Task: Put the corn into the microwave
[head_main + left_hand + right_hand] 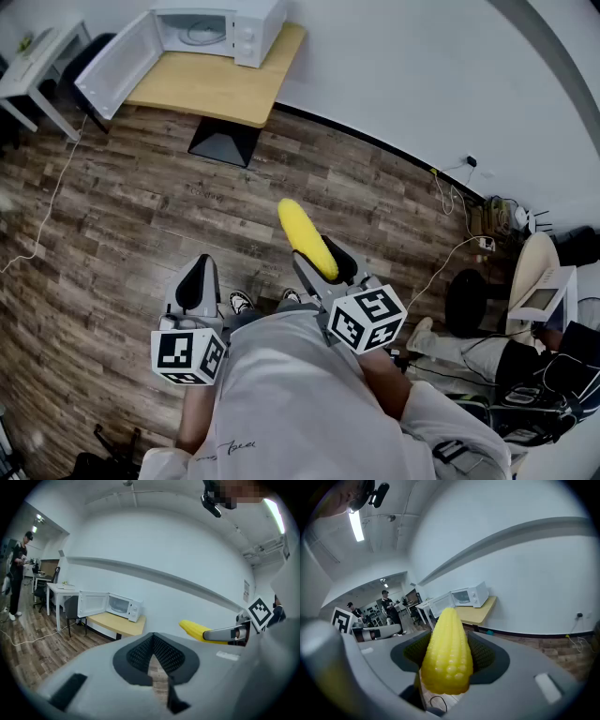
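A yellow corn cob (305, 236) sticks out forward between the jaws of my right gripper (323, 262), which is shut on it; in the right gripper view the corn (447, 653) fills the middle between the black pads. My left gripper (198, 279) hangs beside it at the left, shut with nothing in it (153, 656). The corn (194, 629) also shows at the right of the left gripper view. A white microwave (220, 28) stands far ahead on a wooden table (225, 94), its door (117, 66) swung open to the left. Both grippers are well short of the microwave (471, 596).
Wood-plank floor (141, 216) stretches between me and the table. A white desk (37, 56) and dark chair (89, 52) stand left of the microwave. Cables trail along the wall (450, 197). A seated person with a laptop (544, 300) is at the right. Other people (389, 604) stand far off.
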Demonstrator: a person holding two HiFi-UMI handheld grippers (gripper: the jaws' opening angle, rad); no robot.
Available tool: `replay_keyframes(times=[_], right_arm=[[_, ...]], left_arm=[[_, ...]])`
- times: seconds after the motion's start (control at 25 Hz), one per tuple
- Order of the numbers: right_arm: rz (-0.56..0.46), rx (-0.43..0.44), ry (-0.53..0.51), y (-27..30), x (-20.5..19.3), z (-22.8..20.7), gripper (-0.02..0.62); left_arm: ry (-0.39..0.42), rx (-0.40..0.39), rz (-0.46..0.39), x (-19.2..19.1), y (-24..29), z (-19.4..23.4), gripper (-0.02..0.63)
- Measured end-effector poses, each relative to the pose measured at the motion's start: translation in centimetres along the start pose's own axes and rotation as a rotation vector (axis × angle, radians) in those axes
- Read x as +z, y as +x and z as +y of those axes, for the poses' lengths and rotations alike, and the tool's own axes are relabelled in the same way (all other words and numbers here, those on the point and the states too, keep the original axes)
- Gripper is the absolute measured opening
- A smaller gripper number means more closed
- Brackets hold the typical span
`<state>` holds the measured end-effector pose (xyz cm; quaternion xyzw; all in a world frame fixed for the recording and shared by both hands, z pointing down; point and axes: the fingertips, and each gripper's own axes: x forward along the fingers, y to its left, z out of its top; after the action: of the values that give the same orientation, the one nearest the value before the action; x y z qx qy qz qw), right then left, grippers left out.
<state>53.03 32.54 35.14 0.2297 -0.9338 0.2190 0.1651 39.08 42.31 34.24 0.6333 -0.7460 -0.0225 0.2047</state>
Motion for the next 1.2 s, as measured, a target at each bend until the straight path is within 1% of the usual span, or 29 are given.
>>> replay_keyframes(times=[0.16, 0.36, 0.52, 0.68, 0.84, 1.0, 1.2], right_arm=[[-0.008, 0.027, -0.006, -2.6, -0.1, -0.8, 0.262], [-0.013, 0.082, -0.051, -5.0, 0.7, -1.9, 0.262], [0.002, 0.126, -0.043, -5.5, 0.7, -3.0, 0.261], [0.012, 0.162, 0.015, -4.2, 0.5, -3.1, 0.261], [0.009, 0.181, 0.019, -2.2, 1.3, -1.9, 0.261], [0.0, 0.196, 0.033, 0.3, 2.1, 0.6, 0.261], [-0.02, 0.203, 0.048, 3.3, 3.0, 3.3, 0.259]], left_arm=[[0.013, 0.005, 0.003, -0.5, -0.4, -3.5, -0.011], [0.007, 0.018, 0.005, -1.0, -0.2, -7.5, -0.011], [0.001, 0.049, 0.019, -1.8, 0.3, -9.0, -0.011], [-0.003, 0.094, 0.031, -2.2, -0.1, -7.3, -0.011], [-0.002, 0.12, 0.004, -0.8, -0.6, -5.0, -0.011], [0.003, 0.119, -0.025, 0.8, -1.0, -2.0, -0.011], [0.021, 0.095, -0.045, 2.7, -0.8, 1.4, -0.011]])
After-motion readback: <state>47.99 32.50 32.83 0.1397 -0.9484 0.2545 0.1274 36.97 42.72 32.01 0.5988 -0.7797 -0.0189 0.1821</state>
